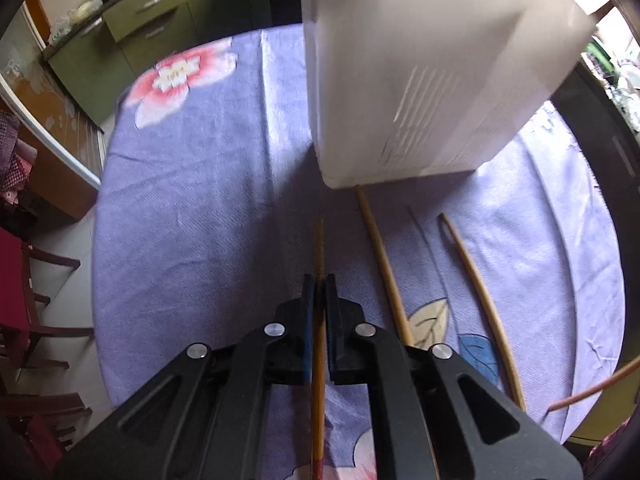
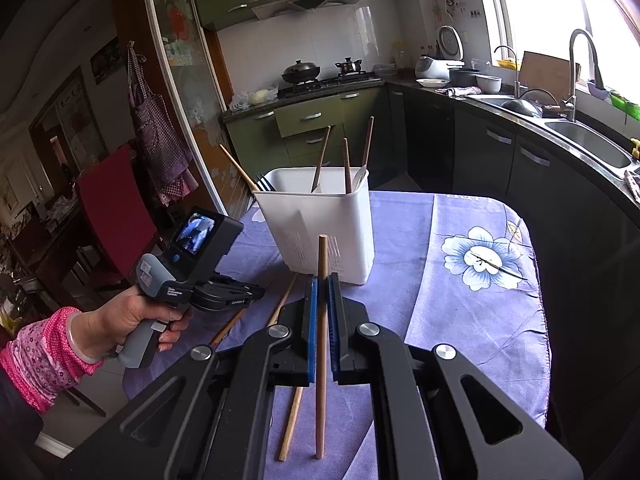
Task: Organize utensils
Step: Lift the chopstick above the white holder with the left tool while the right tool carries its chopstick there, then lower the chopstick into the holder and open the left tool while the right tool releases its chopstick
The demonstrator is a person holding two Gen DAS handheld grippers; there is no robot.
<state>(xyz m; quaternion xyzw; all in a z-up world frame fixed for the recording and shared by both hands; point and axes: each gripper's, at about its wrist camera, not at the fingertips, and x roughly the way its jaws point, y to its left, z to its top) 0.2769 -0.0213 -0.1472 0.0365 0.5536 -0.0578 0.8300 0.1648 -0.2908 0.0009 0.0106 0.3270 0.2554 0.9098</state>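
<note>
left gripper (image 1: 319, 280): clamped on a chopstick (image 1: 319, 248) | right gripper (image 2: 322, 280): clamped on another chopstick (image 2: 321, 340) | white utensil holder (image 2: 320, 224) ahead, loose chopsticks (image 1: 384, 256) on the desk (image 1: 200, 208)

The left wrist view looks steeply down, close over the bench (image 1: 192, 208), beside the white holder (image 1: 420, 80). The right wrist view sits farther back, angled shallower toward the kitchen. Both share holder (image 2: 320, 216) and bench (image 2: 460, 320).
</note>
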